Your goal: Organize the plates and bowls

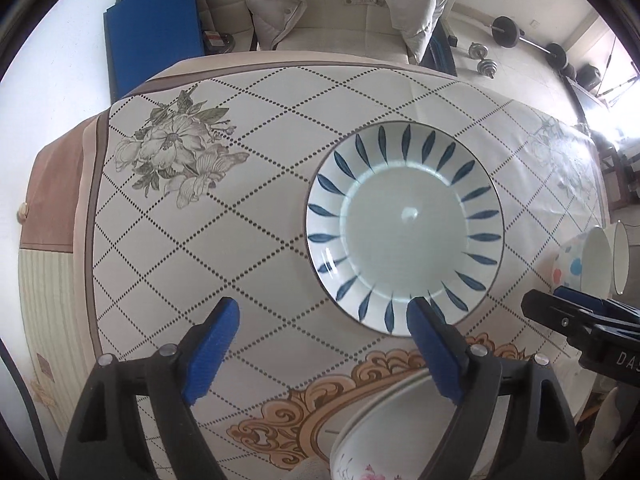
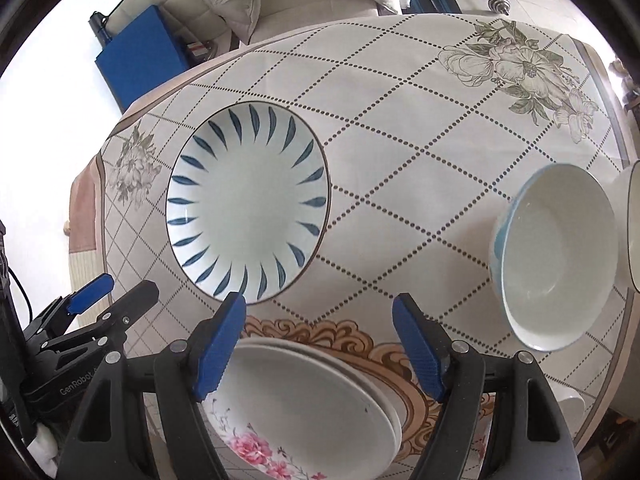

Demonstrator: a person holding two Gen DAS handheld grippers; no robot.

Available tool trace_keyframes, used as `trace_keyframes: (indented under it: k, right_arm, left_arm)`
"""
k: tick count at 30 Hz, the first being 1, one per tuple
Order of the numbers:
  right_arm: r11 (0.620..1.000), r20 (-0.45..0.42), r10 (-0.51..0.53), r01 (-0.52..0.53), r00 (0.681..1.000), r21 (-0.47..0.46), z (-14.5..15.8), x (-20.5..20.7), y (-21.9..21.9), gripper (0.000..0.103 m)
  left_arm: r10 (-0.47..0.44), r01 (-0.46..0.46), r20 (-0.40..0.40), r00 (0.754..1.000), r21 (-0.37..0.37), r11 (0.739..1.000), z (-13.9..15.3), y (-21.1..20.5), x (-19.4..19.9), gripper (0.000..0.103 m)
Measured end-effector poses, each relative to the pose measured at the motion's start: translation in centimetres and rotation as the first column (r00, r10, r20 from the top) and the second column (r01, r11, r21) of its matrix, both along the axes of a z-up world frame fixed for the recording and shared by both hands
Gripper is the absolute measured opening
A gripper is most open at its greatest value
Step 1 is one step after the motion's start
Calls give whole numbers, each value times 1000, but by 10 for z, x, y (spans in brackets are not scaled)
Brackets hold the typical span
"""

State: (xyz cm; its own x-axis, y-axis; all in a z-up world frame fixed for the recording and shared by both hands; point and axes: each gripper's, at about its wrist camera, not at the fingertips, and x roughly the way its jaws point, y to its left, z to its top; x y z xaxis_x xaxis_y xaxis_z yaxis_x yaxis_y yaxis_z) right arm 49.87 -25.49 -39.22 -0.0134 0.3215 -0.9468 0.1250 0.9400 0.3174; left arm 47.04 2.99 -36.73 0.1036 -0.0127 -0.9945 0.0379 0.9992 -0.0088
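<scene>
I see the leaf-rim plate (image 2: 248, 204) on the surface (image 2: 400, 120), left of centre | stacked plates (image 2: 312, 408) at the near edge, just before it | bowl (image 2: 560, 256) on the right, well apart from the plate | another dish (image 2: 634, 232) beside the bowl, further right | chair (image 1: 320, 0) behind the surface

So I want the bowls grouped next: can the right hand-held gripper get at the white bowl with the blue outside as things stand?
Probably yes. The right hand-held gripper is open and empty, and only bare tablecloth lies between it and the white bowl. Another dish at the frame edge sits close beside it.
</scene>
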Motion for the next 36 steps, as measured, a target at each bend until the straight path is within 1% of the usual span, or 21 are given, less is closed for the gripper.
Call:
trace_keyframes:
  k: [3, 5, 6, 8, 9, 10, 11, 12, 13, 14, 15, 16, 17, 18, 19, 21, 22, 24, 25, 31, 36]
  right_arm:
    - [999, -28, -32, 32, 999, 23, -17, 23, -1, 78]
    - [997, -41, -46, 48, 998, 58, -27, 36, -4, 77]
    - [996, -47, -51, 54, 998, 77, -32, 42, -5, 76]
    - [992, -54, -59, 65, 997, 105, -40, 53, -5, 75]
    - [991, -57, -61, 67, 997, 119, -44, 58, -5, 71]
    - [988, -60, -66, 74, 996, 133, -47, 63, -6, 69]
    - [986, -65, -71, 80, 995, 148, -51, 68, -6, 65]
    - [983, -73, -74, 85, 995, 160, -55, 72, -4, 63]
    - [982, -79, -74, 87, 994, 168, -59, 76, -3, 60]
    - [981, -81, -74, 87, 994, 171, -61, 80, -2, 56]
    - [982, -84, -68, 82, 994, 169, -64, 83, 1, 55]
    - [982, -86, -64, 78, 994, 170, -66, 86, 3, 52]
    - [982, -91, -57, 73, 994, 175, -68, 88, 4, 50]
    - [982, -96, -50, 67, 994, 177, -69, 89, 6, 44]
    - [983, -101, -41, 58, 994, 174, -71, 89, 8, 42]
    - [987, -113, -25, 42, 993, 156, -75, 90, 12, 34]
    - [989, -114, -17, 34, 993, 144, -77, 90, 13, 31]
    - [995, -115, -6, 18, 993, 101, -80, 91, 16, 16]
    - [996, -115, -5, 15, 993, 88, -81, 90, 16, 13]
    - [994, -114, -7, 19, 993, 105, -84, 87, 13, 11]
    - [994, -107, -3, 14, 994, 104, -77, 81, 10, 10]
  left_arm:
    - [7, -7, -18, 1000, -2, 1000, -13, 6, 26, 86]
    - [13, -14, -36, 999, -26, 1000, -22, 12, 41, 86]
    - [14, -17, -52, 999, -53, 998, -27, 15, 48, 85]
    - [20, -28, -81, 997, -98, 995, -37, 19, 59, 76]
    - [22, -32, -95, 995, -110, 993, -42, 20, 64, 67]
    - [22, -35, -109, 994, -119, 992, -47, 20, 68, 56]
    - [18, -34, -123, 992, -127, 991, -51, 20, 71, 49]
    - [11, -28, -136, 991, -128, 991, -56, 18, 74, 38]
    - [4, -23, -142, 990, -129, 991, -58, 16, 76, 33]
    - [-3, -17, -148, 989, -133, 991, -61, 14, 77, 32]
    - [-10, -11, -150, 989, -136, 991, -62, 11, 78, 32]
    - [-18, -4, -151, 988, -139, 990, -63, 9, 79, 28]
    - [-22, 1, -152, 988, -137, 991, -64, 6, 80, 27]
    - [-24, 4, -151, 988, -132, 991, -64, 5, 80, 27]
    - [-25, 5, -150, 988, -132, 991, -64, 3, 80, 26]
    - [-20, 2, -150, 988, -124, 992, -65, 3, 81, 21]
    - [-17, -3, -151, 988, -133, 991, -65, 3, 81, 20]
    - [-5, -18, -153, 988, -149, 989, -64, 6, 82, 18]
    - [3, -27, -152, 988, -155, 987, -64, 7, 80, 17]
    - [-8, -11, -134, 991, -139, 990, -55, 7, 73, 14]
    - [-7, -11, -135, 991, -130, 991, -48, 6, 61, 14]
